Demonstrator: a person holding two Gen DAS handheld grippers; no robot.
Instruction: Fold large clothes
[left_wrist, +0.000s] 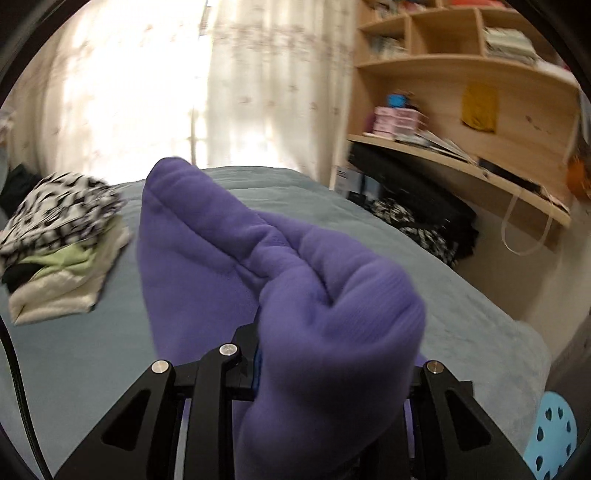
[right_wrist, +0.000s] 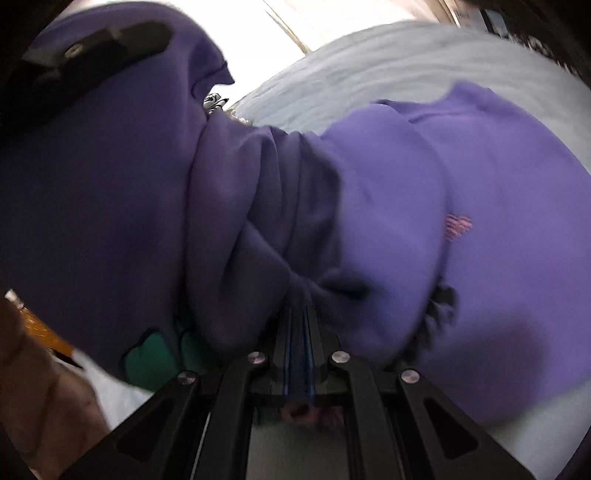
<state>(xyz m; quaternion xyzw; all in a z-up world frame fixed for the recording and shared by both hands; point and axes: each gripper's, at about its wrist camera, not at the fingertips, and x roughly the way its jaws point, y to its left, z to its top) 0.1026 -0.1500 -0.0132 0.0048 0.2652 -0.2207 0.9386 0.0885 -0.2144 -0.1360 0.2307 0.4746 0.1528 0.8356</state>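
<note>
The left gripper (left_wrist: 258, 332) and right gripper (right_wrist: 299, 317) are each clamped on the purple sweatshirt (left_wrist: 229, 243), bunched mid-frame above the grey-blue bed (left_wrist: 110, 350). Such thick folds might slip free, dropping it crooked toward the folded pile (left_wrist: 59, 240) at left.

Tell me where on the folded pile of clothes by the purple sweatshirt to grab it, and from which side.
Judging by the left wrist view, take the folded pile at its bottom cream layer, along the near edge facing the camera. The layers sit flat on the bed, so sliding in low from that edge should lift the whole pile. Both hand-held grippers are now shut on the purple sweatshirt, so one must let go first.
</note>
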